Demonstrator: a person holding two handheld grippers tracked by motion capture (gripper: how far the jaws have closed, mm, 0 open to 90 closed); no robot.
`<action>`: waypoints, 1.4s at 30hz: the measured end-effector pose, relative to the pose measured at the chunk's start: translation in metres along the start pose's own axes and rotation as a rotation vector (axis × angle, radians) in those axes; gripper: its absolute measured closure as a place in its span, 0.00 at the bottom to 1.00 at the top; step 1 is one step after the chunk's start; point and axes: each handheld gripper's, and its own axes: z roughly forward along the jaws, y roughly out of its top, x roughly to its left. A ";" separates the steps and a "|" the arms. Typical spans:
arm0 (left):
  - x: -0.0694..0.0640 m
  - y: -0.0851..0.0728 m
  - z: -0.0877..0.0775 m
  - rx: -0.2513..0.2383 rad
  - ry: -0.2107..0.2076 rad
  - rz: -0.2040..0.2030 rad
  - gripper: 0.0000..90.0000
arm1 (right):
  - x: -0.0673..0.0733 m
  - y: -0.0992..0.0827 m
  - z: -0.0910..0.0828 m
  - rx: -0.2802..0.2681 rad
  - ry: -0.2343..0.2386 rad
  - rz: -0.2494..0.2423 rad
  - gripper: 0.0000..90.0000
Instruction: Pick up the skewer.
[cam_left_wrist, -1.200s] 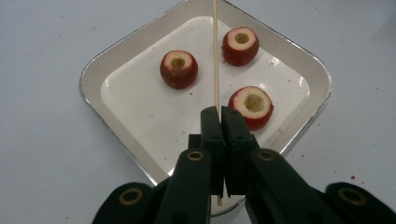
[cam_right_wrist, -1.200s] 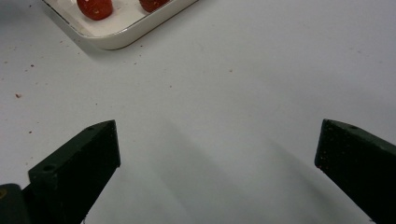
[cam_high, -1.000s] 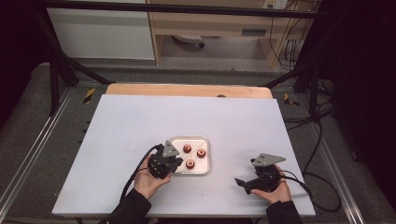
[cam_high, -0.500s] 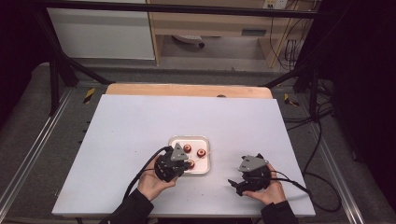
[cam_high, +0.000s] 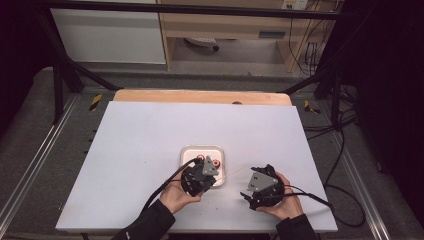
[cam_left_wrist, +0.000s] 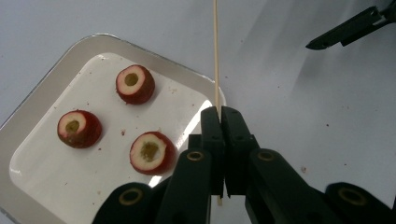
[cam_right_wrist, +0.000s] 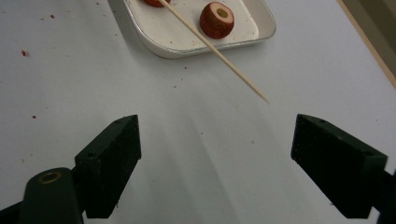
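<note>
From the high view, the left hand-held gripper (cam_high: 212, 176) sits over the 5 o'clock corner of the white tray (cam_high: 187, 152), which lies near the middle of the pale surface (cam_high: 150, 130), a little toward the person's edge. Its jaws are clenched on a thin wooden skewer (cam_left_wrist: 215, 51); in the left gripper view the stick runs straight up toward 12 o'clock from between the two pressed-together jaws, with a short stub poking out below them. On the tray, at about 9 to 10 o'clock from those jaws, lie three cored red fruit pieces (cam_left_wrist: 135, 84), each with a pale cut face and a hollow centre, apart from one another and not touching the skewer. The right hand-held gripper (cam_high: 245, 195) rests at about 4 o'clock from the tray, well apart from it, low over the surface. Its jaws stand wide and released, though they have just been closing a little, with nothing between them. In the right gripper view the free tip of the skewer (cam_right_wrist: 264, 99) hangs above the gap, toward 12 o'clock, short of both jaws. Small red crumbs (cam_right_wrist: 24, 53) dot the surface nearby.
</note>
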 end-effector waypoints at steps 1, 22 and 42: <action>-0.001 0.001 0.001 0.002 -0.003 0.004 0.99 | 0.000 0.001 0.000 0.000 -0.005 -0.015 0.20; -0.017 0.022 0.018 0.057 -0.056 0.077 0.99 | 0.007 0.001 0.013 0.027 -0.001 -0.369 0.60; -0.023 0.026 0.021 0.062 -0.084 0.106 0.99 | 0.012 -0.002 0.014 0.028 -0.009 -0.614 0.92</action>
